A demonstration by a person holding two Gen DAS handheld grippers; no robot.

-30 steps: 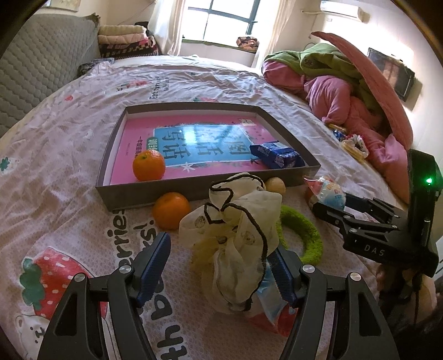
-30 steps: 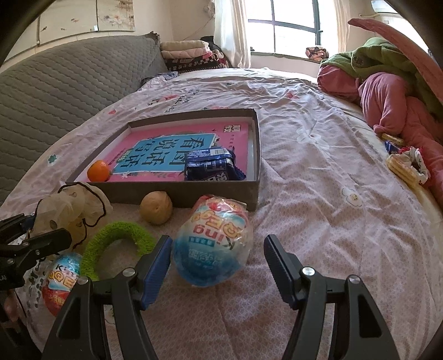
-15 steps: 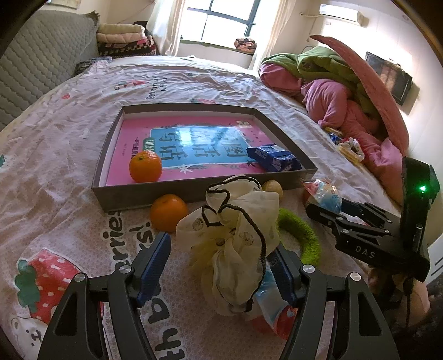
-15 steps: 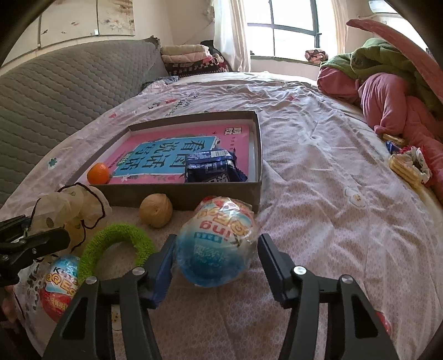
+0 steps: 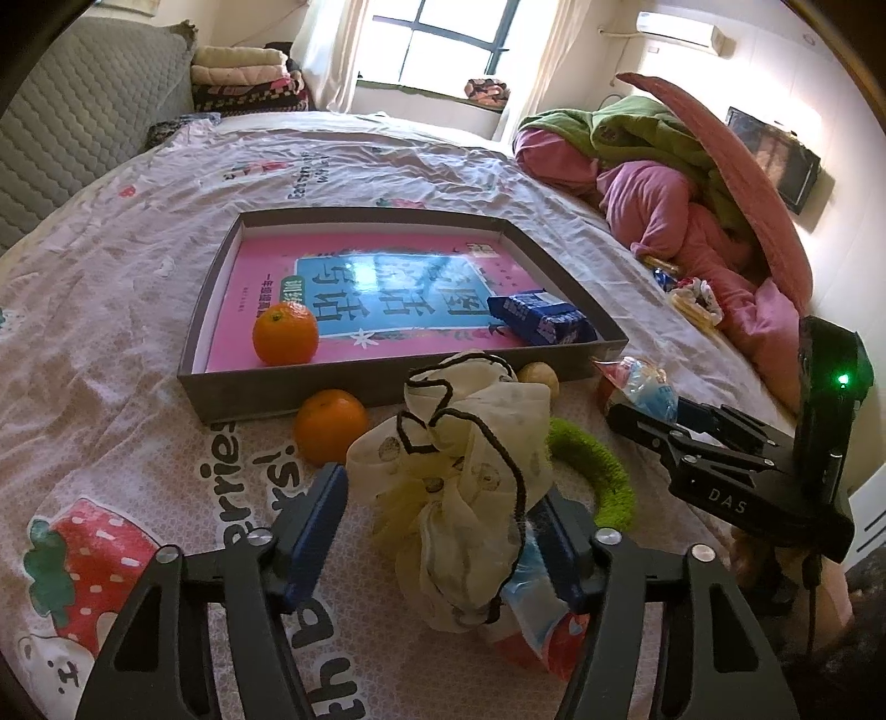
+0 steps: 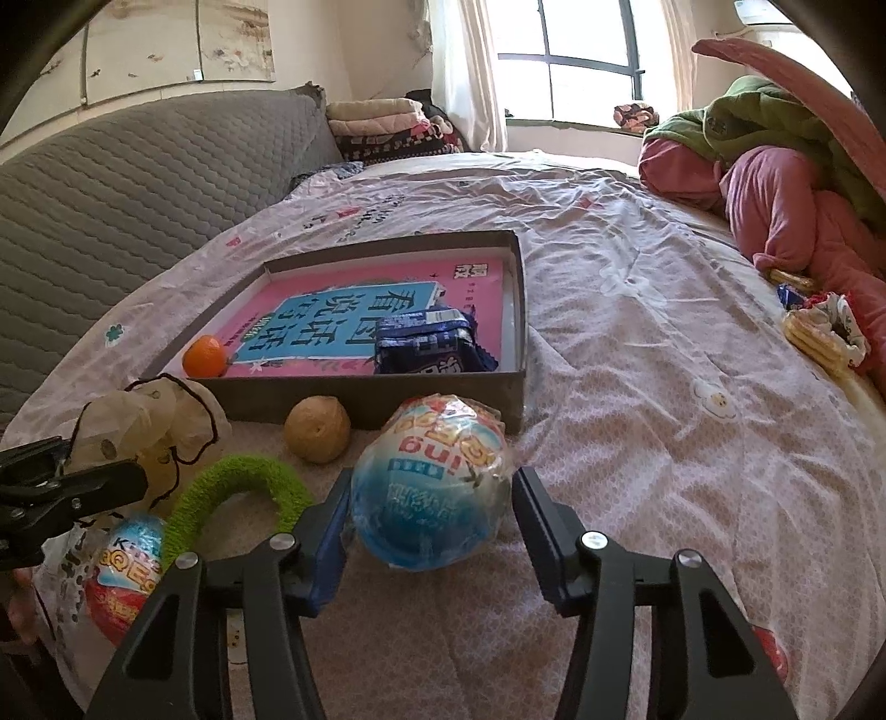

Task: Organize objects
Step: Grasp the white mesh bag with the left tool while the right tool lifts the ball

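We are in a home bedroom: a bed point(image 5: 138, 288) under a strawberry-print sheet, a quilted grey headboard point(image 6: 111, 183), folded blankets point(image 6: 382, 124) by the curtained window point(image 5: 443, 39), and heaped pink and green bedding point(image 5: 664, 166).

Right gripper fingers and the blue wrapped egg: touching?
Cannot tell. In the right wrist view the fingers flank the blue wrapped egg closely; neither contact nor gap shows plainly.

Both wrist cameras sitting low and near, looking down-forward across the bed point(image 5: 138, 288), sharing the grey tray point(image 5: 343, 390) point(image 6: 443, 390), left view seeing the scene from further left.
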